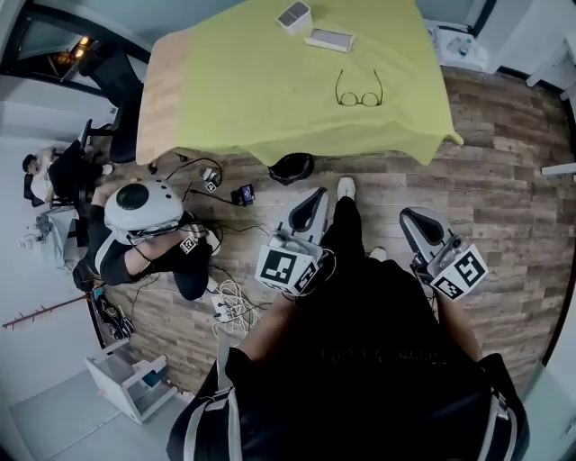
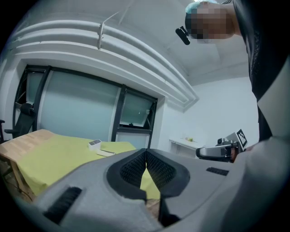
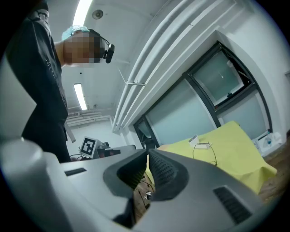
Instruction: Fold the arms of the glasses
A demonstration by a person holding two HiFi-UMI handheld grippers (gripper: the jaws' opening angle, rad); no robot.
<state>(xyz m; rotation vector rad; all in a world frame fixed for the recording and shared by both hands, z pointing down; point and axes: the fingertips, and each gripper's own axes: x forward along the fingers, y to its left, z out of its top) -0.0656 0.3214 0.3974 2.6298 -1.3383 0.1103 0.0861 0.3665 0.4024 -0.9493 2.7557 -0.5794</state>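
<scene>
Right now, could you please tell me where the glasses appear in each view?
Head view: glasses top centre-right, on the yellow cloth.
Left gripper view: not visible.
Right gripper view: right of centre, on the cloth beyond the jaws.
Shared landmark: the small white box on the same cloth.

One pair of glasses (image 1: 359, 94) and two boxes (white box (image 1: 294, 15), flat box (image 1: 329, 40)) are lying on one counter (image 1: 234, 99); two tools, left tool (image 1: 315, 196) and right tool (image 1: 414, 218), are hovering.

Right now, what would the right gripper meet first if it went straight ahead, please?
Probably the near edge of the yellow tablecloth, short of the glasses; depth is unclear.
</scene>
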